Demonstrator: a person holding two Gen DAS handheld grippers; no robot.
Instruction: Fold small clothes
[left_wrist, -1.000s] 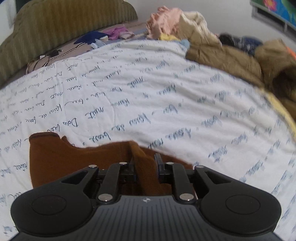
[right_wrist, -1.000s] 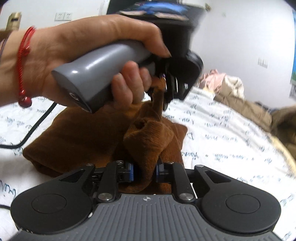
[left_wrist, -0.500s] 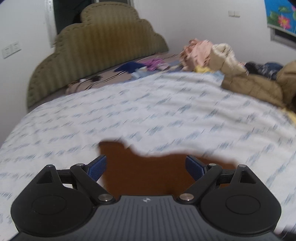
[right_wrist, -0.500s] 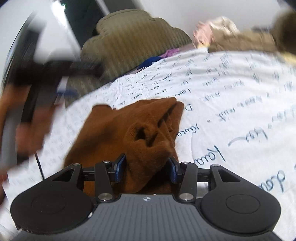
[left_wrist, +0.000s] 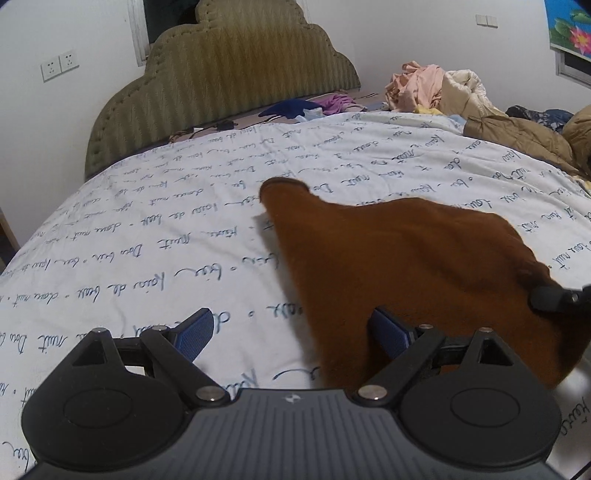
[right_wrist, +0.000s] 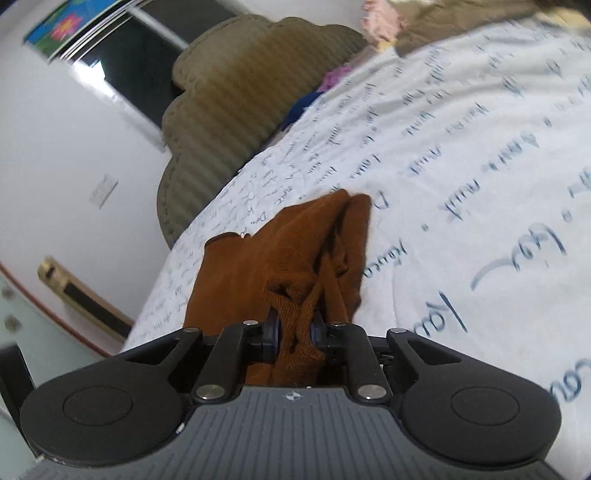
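Note:
A small brown knit garment (left_wrist: 406, 266) lies on the white bedspread with blue script (left_wrist: 166, 240). My left gripper (left_wrist: 291, 332) is open and empty, its right finger over the garment's near edge and its left finger over bare bedspread. My right gripper (right_wrist: 294, 330) is shut on a bunched fold of the brown garment (right_wrist: 280, 258), and its view is tilted. A dark part of the right gripper (left_wrist: 554, 297) shows at the garment's right edge in the left wrist view.
An olive padded headboard (left_wrist: 229, 77) stands at the far end. A heap of pink and cream clothes (left_wrist: 432, 88) and a tan jacket (left_wrist: 517, 136) lie at the far right. Blue and purple items (left_wrist: 306, 105) lie near the headboard.
My left gripper has let go of the brown garment, opened and drawn back to the left. My right gripper loosened, then shut again on the bunched fold and rolled sideways.

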